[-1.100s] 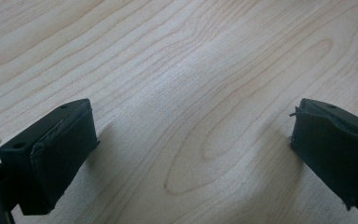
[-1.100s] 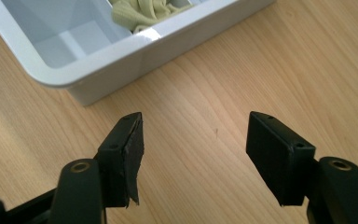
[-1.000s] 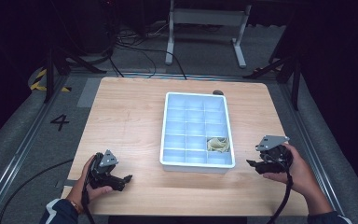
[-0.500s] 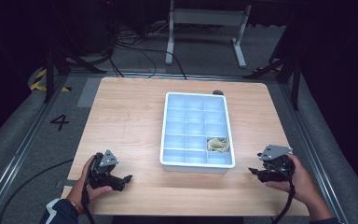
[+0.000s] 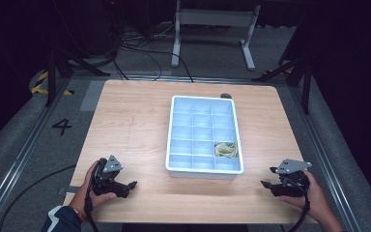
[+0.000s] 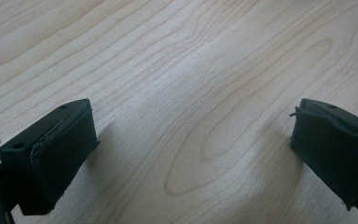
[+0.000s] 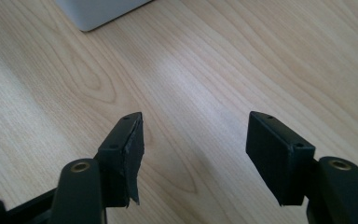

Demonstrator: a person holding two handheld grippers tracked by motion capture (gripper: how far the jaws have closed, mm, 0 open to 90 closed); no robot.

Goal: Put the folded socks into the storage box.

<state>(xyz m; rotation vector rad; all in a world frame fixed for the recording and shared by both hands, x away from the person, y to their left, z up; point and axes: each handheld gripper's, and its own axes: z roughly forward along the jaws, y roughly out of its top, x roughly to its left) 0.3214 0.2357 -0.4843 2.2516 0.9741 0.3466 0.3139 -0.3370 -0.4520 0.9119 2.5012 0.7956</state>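
A white tray with several compartments sits in the middle of the wooden table. One compartment near its front right holds a bundle of pale rubber bands. My left gripper rests on the table at the front left, open, with bare wood between its jaws. At the front right, my right gripper lies low on the table, open and empty. A corner of the tray appears at the top of the right gripper view.
A small dark object lies at the table's far edge behind the tray. Metal rails run along both sides of the table. Cables and a stand are on the floor beyond.
My right gripper has moved toward the table's front edge and lower, away from the tray. The left gripper has stayed put.
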